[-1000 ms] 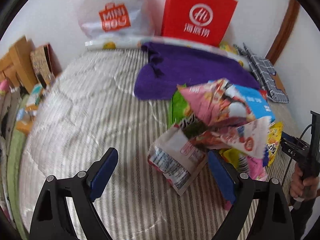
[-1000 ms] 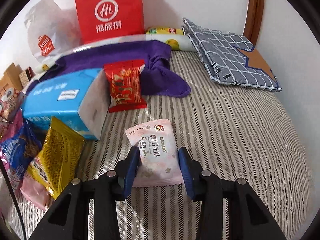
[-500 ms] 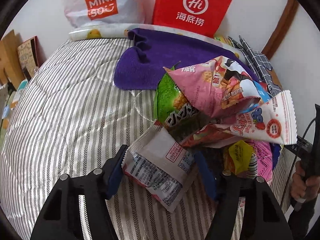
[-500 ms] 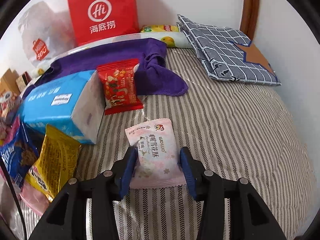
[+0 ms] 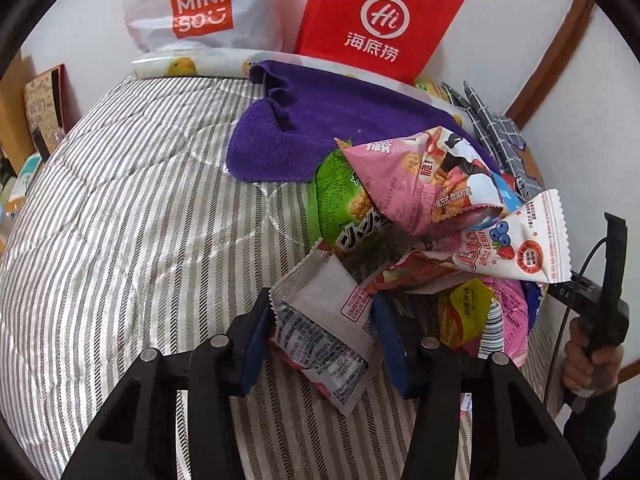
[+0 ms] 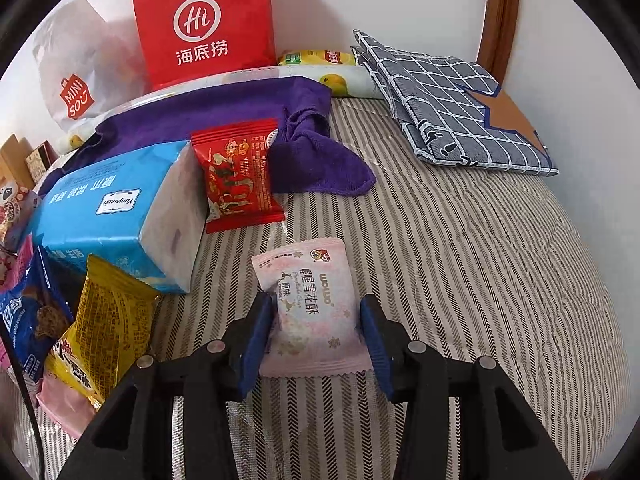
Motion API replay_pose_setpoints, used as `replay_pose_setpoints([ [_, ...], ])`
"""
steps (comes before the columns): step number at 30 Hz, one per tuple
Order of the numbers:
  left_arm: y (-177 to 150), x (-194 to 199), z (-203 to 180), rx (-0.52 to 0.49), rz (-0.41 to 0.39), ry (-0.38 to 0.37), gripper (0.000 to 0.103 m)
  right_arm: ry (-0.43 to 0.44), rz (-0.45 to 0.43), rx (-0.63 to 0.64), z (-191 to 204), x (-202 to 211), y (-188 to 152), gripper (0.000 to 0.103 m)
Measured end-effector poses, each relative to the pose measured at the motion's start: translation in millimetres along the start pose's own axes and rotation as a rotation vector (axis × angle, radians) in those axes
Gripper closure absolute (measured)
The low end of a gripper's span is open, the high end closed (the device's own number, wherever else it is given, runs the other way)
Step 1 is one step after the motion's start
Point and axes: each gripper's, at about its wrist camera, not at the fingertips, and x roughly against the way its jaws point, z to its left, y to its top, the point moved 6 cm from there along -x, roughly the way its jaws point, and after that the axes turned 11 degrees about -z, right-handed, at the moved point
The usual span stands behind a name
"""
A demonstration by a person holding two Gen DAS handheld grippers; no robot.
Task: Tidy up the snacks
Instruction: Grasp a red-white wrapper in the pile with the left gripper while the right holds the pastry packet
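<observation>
My left gripper (image 5: 322,332) stands closed around a grey-and-white snack packet (image 5: 320,328) at the near edge of a snack pile with a pink bag (image 5: 416,184), a green bag (image 5: 344,208) and a white berry pouch (image 5: 516,244). My right gripper (image 6: 316,332) holds a pale pink snowflake-pastry packet (image 6: 312,312) just above the striped bed (image 6: 460,260). A red packet (image 6: 238,176) leans on a blue tissue pack (image 6: 116,208).
A purple towel (image 5: 320,128), a red paper bag (image 5: 376,20) and a white Miniso bag (image 5: 200,12) lie at the back. A checked grey cloth (image 6: 452,100) lies back right. Yellow (image 6: 104,320) and blue (image 6: 32,320) packets lie left of my right gripper.
My left gripper moved right toward the pile and closed its fingers from wide open onto the grey-and-white packet. My right gripper kept the pink packet, barely moving.
</observation>
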Motion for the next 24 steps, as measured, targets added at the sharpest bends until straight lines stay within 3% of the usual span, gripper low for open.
replay_pose_setpoints([
  [2, -1, 5, 1, 0.009, -0.006, 0.016, 0.061, 0.000, 0.000, -0.001, 0, 0, 0, 0.060],
  [7, -5, 13, 4, 0.027, -0.005, 0.063, 0.061, 0.005, 0.000, -0.006, 1, 0, 0, 0.060],
  [12, -12, 10, 2, 0.040, -0.008, 0.079, 0.046, 0.009, -0.001, -0.012, 1, 0, 0, 0.059],
  [17, -16, 3, -15, -0.081, -0.028, 0.147, 0.034, 0.016, -0.001, -0.019, -1, 0, 0, 0.059],
  [19, -17, 0, -20, -0.133, -0.039, 0.192, 0.034, 0.017, -0.001, -0.021, -1, 0, -1, 0.059],
  [21, -17, 1, -22, -0.172, -0.050, 0.214, 0.044, 0.018, -0.002, -0.022, -1, 0, 0, 0.059],
  [24, -17, 5, -22, -0.202, -0.064, 0.217, 0.049, 0.017, -0.002, -0.022, -1, 0, -1, 0.059],
])
